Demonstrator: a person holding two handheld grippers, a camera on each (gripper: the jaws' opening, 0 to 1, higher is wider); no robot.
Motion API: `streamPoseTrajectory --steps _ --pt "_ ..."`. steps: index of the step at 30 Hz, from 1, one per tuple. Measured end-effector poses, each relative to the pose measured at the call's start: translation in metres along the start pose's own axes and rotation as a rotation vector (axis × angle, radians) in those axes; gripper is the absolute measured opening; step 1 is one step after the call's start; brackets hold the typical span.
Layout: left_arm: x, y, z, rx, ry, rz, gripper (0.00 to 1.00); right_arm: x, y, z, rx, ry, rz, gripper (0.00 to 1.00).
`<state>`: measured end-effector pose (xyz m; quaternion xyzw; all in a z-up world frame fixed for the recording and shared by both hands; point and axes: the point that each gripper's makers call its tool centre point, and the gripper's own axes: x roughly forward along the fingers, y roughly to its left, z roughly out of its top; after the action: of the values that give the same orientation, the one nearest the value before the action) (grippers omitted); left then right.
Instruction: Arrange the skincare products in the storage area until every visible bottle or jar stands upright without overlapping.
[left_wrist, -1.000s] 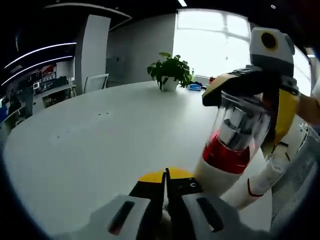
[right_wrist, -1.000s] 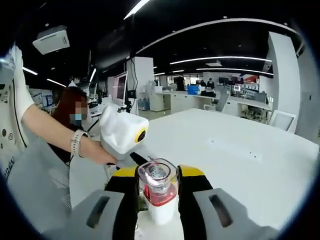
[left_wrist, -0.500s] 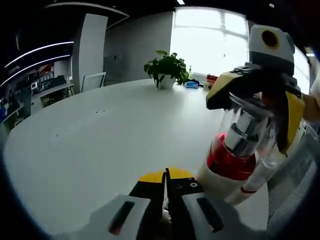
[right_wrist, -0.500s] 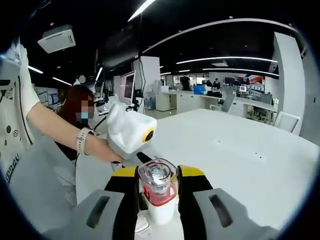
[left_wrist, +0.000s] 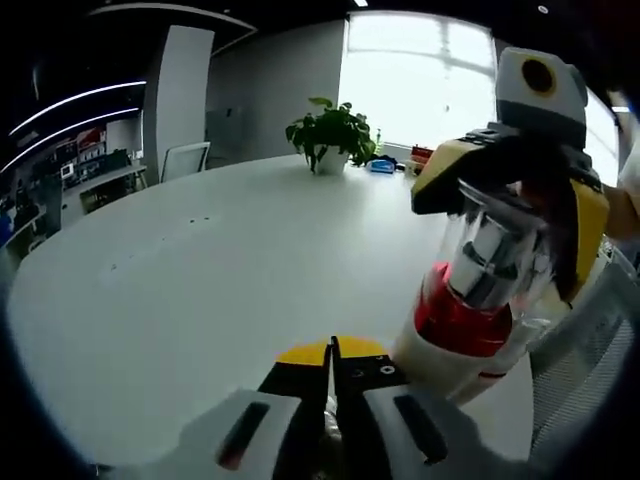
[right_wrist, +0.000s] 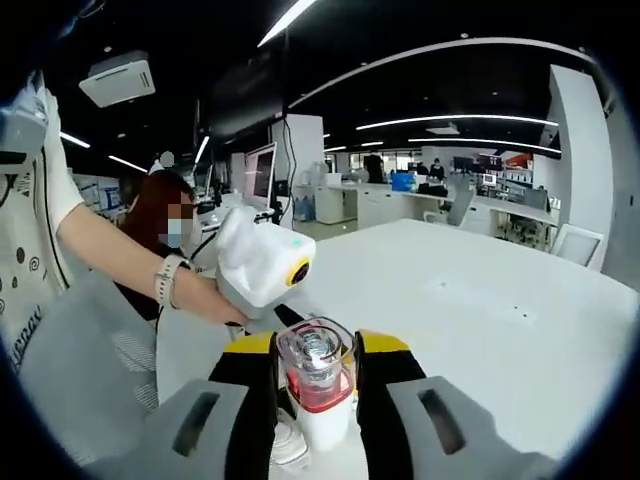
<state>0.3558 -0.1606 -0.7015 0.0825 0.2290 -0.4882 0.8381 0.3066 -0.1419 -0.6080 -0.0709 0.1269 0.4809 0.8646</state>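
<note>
White and wide, the counter (left_wrist: 180, 290) runs off towards a potted plant (left_wrist: 333, 135) by the bright window, with an open office behind it. My right gripper (right_wrist: 318, 385) has its fingers clamped on the clear cap of a pump bottle (right_wrist: 320, 400), white in the body with a red collar under the cap. In the left gripper view that same bottle (left_wrist: 470, 310) leans a little, its top tipped to the right, and its base sits low near the counter's edge; whether it rests fully on the surface I cannot tell. A second pale bottle (left_wrist: 525, 335) shows just behind it, close or touching. Below the bottle in the right gripper view I can see a small clear rounded thing (right_wrist: 288, 445), perhaps another cap or jar.

My left gripper (left_wrist: 331, 385) has its fingers pressed shut with nothing visible between them, hanging just beside the bottle's base.

To do this well, I judge I should bring the cap straight over the base before letting go, so the bottle stands true. Holding by the cap is chancy: it could pull off or twist. I would set it down apart from the pale neighbour, then ease the fingers open slowly and draw straight back
</note>
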Motion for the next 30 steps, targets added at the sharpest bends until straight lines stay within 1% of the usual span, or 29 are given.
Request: streamPoseTrajectory --steps 6,23,30 --pt "-0.0006 -0.0014 -0.0002 0.003 0.003 0.001 0.00 -0.0010 -0.0019 0.0005 -0.002 -0.004 -0.003 0.29" --pt "-0.0032 -0.0085 -0.0044 -0.001 0.011 -0.005 0.00 -0.0042 0.0030 -0.0003 -0.003 -0.010 -0.002 0.29" --pt "-0.0032 -0.0083 -0.0059 -0.003 0.014 -0.004 0.00 -0.0049 0.0066 -0.0005 0.003 -0.009 0.002 0.30"
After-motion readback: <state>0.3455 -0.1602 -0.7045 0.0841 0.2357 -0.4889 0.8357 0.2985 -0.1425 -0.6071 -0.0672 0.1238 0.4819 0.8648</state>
